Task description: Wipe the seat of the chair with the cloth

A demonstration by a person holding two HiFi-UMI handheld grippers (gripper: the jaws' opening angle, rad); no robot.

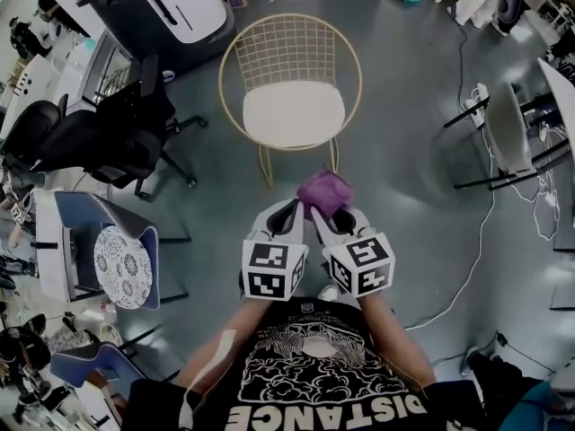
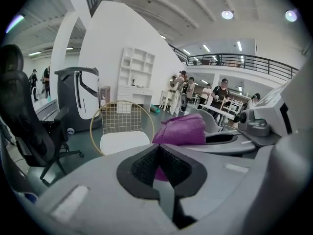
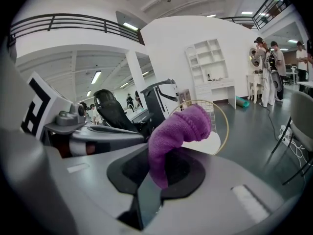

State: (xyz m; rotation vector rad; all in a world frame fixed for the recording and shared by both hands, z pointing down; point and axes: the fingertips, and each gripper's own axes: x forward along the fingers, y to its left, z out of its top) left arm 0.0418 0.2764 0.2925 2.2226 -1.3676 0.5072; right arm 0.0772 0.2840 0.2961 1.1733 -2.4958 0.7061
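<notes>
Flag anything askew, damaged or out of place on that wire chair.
Nothing stands out: the gold wire chair stands upright, its white seat cushion sits square, and the purple cloth is in the right gripper.

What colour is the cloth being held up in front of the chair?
Purple; the soft knitted purple cloth shows best in the right gripper view.

The right gripper has its 2 jaws closed on a purple cloth, which rises from the dark pads and flops over to the right (knit ribs showing). Behind it stands the chair, with a gold wire back and a white seat, partly hidden. The left gripper lies just beside, at left.
</notes>
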